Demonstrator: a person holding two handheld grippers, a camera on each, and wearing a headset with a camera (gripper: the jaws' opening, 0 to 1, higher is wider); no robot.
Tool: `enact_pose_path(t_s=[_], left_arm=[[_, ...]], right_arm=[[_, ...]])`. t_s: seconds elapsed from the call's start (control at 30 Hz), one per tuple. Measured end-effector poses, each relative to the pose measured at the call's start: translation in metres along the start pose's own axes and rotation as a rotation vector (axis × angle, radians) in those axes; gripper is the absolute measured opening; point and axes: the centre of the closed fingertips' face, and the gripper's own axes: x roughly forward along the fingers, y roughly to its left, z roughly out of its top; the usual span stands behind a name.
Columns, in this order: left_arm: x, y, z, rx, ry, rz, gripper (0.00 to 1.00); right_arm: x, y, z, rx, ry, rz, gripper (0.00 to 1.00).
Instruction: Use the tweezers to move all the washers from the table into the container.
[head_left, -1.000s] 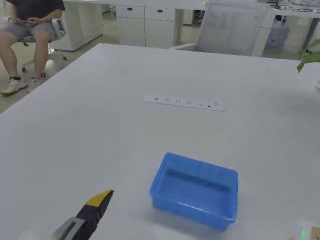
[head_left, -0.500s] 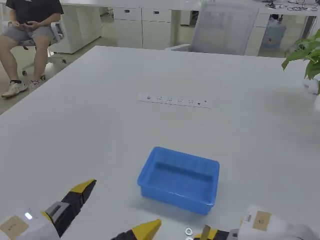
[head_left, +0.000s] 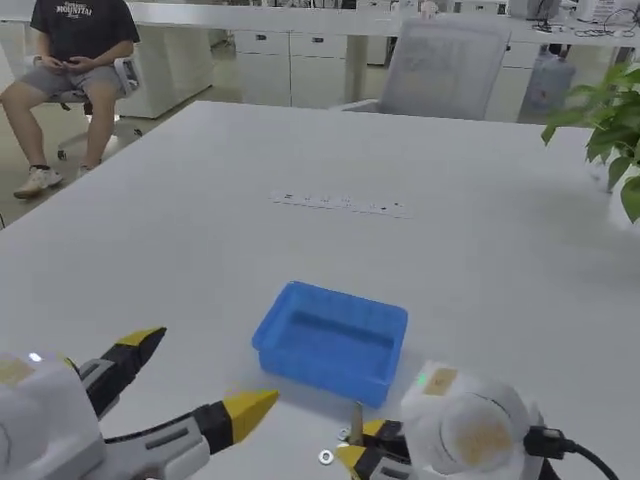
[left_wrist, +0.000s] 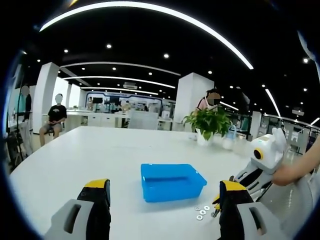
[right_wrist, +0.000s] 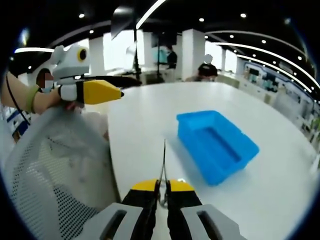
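white desk | blue container sits on it | washers just beside the container's near side | power strip well beyond the container's far side

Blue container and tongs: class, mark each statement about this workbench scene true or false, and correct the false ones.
1. The blue container holds washers. False: it looks empty; the washers lie on the table beside it.
2. The right tongs are shut on the tweezers. True.
3. The left tongs are shut. False: they are open and hold nothing.
4. A power strip lies beyond the blue container. True.
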Motion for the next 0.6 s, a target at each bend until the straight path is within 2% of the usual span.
enact_pose_path(t_s=[0.13, 0.3, 0.37, 0.5, 0.6], left_arm=[[0.0, -0.003, -0.003, 0.014, 0.016, -0.012, 0.91], [0.001, -0.005, -0.001, 0.023, 0.011, -0.029, 0.9], [0.001, -0.008, 0.002, 0.028, -0.009, -0.041, 0.91], [0.001, -0.011, 0.002, 0.043, -0.002, -0.055, 0.9], [0.002, -0.009, 0.001, 0.05, 0.007, -0.049, 0.89]], right_arm=[[-0.003, -0.005, 0.002, 0.043, -0.021, -0.012, 0.03], [-0.005, -0.008, 0.007, 0.048, -0.047, -0.023, 0.03], [-0.007, -0.012, 0.012, 0.026, -0.059, -0.05, 0.03], [-0.013, -0.018, 0.019, 0.032, -0.093, -0.074, 0.03], [-0.013, -0.024, 0.017, 0.057, -0.093, -0.086, 0.03]])
